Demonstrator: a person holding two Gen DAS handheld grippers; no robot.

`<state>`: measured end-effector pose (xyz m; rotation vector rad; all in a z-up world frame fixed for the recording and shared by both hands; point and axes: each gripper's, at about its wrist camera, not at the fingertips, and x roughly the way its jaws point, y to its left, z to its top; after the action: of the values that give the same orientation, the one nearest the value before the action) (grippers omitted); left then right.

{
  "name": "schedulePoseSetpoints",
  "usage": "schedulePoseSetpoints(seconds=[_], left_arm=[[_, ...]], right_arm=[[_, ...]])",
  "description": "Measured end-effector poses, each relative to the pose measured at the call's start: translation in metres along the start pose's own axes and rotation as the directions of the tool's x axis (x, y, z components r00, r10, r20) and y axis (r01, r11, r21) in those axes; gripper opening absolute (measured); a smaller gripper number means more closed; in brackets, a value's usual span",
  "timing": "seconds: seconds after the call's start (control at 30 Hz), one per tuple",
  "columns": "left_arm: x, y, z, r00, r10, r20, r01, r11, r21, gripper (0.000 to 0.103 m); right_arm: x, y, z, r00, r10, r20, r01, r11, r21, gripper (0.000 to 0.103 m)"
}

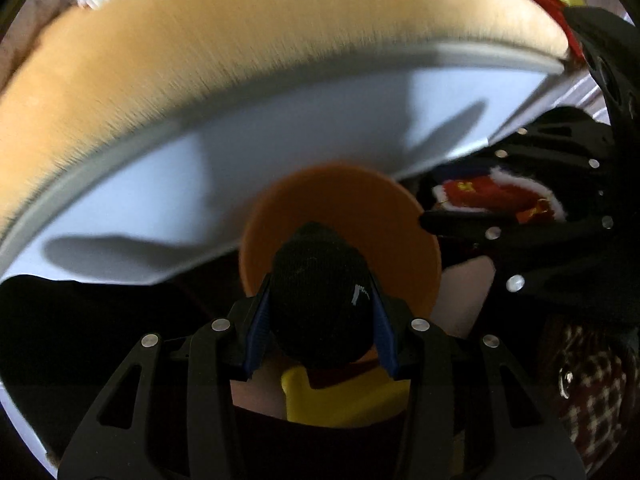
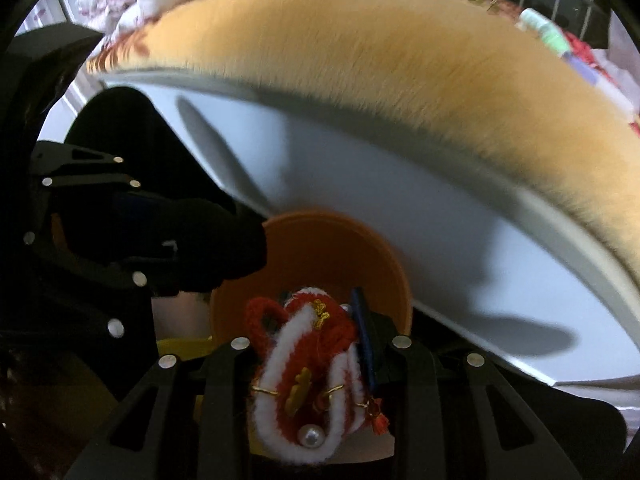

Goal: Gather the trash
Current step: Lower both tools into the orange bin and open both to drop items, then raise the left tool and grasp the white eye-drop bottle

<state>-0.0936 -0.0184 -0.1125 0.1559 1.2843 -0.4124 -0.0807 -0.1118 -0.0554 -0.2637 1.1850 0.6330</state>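
Note:
My left gripper (image 1: 320, 300) is shut on a black knitted bundle (image 1: 320, 292) and holds it over an orange bin (image 1: 360, 208). It also shows in the right wrist view (image 2: 192, 236) at the left, above the bin's rim. My right gripper (image 2: 316, 340) is shut on a red and white fluffy ornament (image 2: 308, 364) with gold charms and a pearl, just at the orange bin (image 2: 340, 248). The ornament also shows in the left wrist view (image 1: 496, 196), held in the right gripper's black frame at the right.
A bed edge with a tan furry blanket (image 2: 400, 72) and a white side panel (image 2: 380, 200) stands just behind the bin. Small bottles and cloths (image 2: 548, 32) lie on the bed. A yellow object (image 1: 344, 396) lies below the left gripper. A checked cloth (image 1: 588, 384) is at the lower right.

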Motion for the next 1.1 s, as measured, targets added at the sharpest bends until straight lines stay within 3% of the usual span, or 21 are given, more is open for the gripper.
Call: schedulePoseSetpoints(seconds=[0.07,0.13,0.17,0.2,0.27,0.37,0.57,0.7,0.83,0.93,1.03,1.1], left_arm=[[0.007,0.004,0.0,0.999,-0.03,-0.033,0.03,1.0,-0.01,0.044],[0.012,0.007,0.0,0.997,-0.046,-0.058,0.045,0.999,-0.019,0.046],[0.013,0.009,-0.001,0.997,-0.048,-0.067,0.047,0.999,-0.024,0.046],[0.013,0.011,-0.001,0.997,-0.043,-0.07,0.041,0.999,-0.028,0.047],[0.01,0.015,-0.001,0.997,-0.03,-0.07,0.028,0.999,-0.034,0.051],[0.005,0.015,-0.002,0.998,0.001,-0.059,-0.004,0.999,-0.04,0.072],[-0.008,0.016,-0.005,0.999,0.015,-0.035,-0.016,1.0,-0.024,0.075],[-0.039,0.011,-0.002,0.996,0.011,0.084,-0.011,1.0,0.006,0.075],[-0.087,0.013,0.007,0.96,0.044,0.277,-0.056,0.998,0.035,0.074],[-0.111,0.021,0.02,0.922,0.086,0.379,-0.096,0.995,0.008,0.075],[-0.111,0.03,0.049,0.882,0.141,0.449,-0.127,0.99,-0.061,0.075],[-0.118,0.043,0.066,0.861,0.184,0.473,-0.145,0.982,-0.118,0.075]], right_arm=[[0.01,0.001,-0.001,1.0,0.009,-0.022,-0.009,1.0,-0.001,0.034],[0.019,0.002,-0.002,0.998,0.023,-0.061,-0.023,1.0,-0.004,0.052],[0.02,0.003,-0.003,0.998,0.018,-0.056,-0.018,1.0,-0.007,0.066],[0.02,0.004,-0.004,0.999,0.014,-0.049,-0.014,1.0,-0.009,0.07],[0.018,0.003,-0.004,0.999,0.003,-0.039,-0.003,1.0,-0.015,0.072],[0.012,0.002,-0.003,0.999,-0.037,-0.023,0.036,0.999,-0.033,0.076],[-0.014,-0.015,-0.002,0.994,-0.107,0.037,0.108,0.994,-0.025,0.078],[-0.051,-0.031,-0.004,0.986,-0.1,0.134,0.1,0.995,0.007,0.078],[-0.09,-0.048,0.014,0.954,-0.109,0.278,0.095,0.994,0.062,0.084],[-0.116,-0.067,0.031,0.901,-0.165,0.4,0.124,0.984,0.127,0.088],[-0.127,-0.089,0.055,0.851,-0.265,0.454,0.184,0.959,0.214,0.088],[-0.13,-0.104,0.064,0.836,-0.291,0.466,0.185,0.948,0.26,0.088]])
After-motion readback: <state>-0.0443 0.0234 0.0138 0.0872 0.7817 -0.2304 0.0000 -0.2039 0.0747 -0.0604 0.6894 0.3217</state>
